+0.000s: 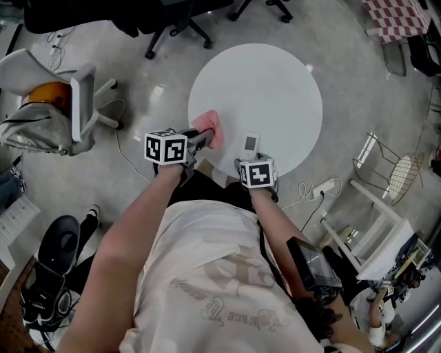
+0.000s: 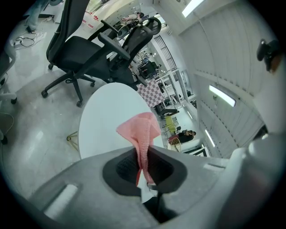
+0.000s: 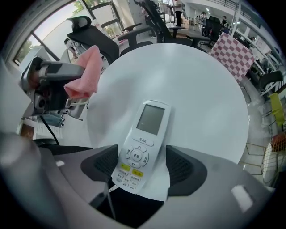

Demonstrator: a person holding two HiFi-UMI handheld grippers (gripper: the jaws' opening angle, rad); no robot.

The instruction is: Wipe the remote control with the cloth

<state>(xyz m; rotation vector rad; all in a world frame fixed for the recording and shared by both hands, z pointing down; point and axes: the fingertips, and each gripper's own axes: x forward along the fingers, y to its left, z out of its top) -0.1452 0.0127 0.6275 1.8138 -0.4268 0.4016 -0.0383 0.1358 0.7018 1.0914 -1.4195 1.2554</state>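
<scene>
A white remote control [image 1: 251,143] [image 3: 140,150] lies face up, screen away from me, at the near edge of the round white table [image 1: 262,83]. My right gripper [image 1: 252,158] [image 3: 144,169] points steeply down over the remote's button end. Its jaws stand wide on either side of the remote and the pads do not press on it. My left gripper [image 1: 200,141] [image 2: 143,167] is shut on a pink cloth [image 1: 210,128] [image 2: 142,129], which sticks up bunched from between the pads. The cloth hangs just left of the remote, above the table's near-left rim.
Black office chairs [image 1: 176,27] stand beyond the table. A white chair with an orange seat [image 1: 52,103] is at the left, a wire chair [image 1: 400,172] and a power strip [image 1: 324,186] at the right. A checkered cloth [image 1: 396,17] is at the far right.
</scene>
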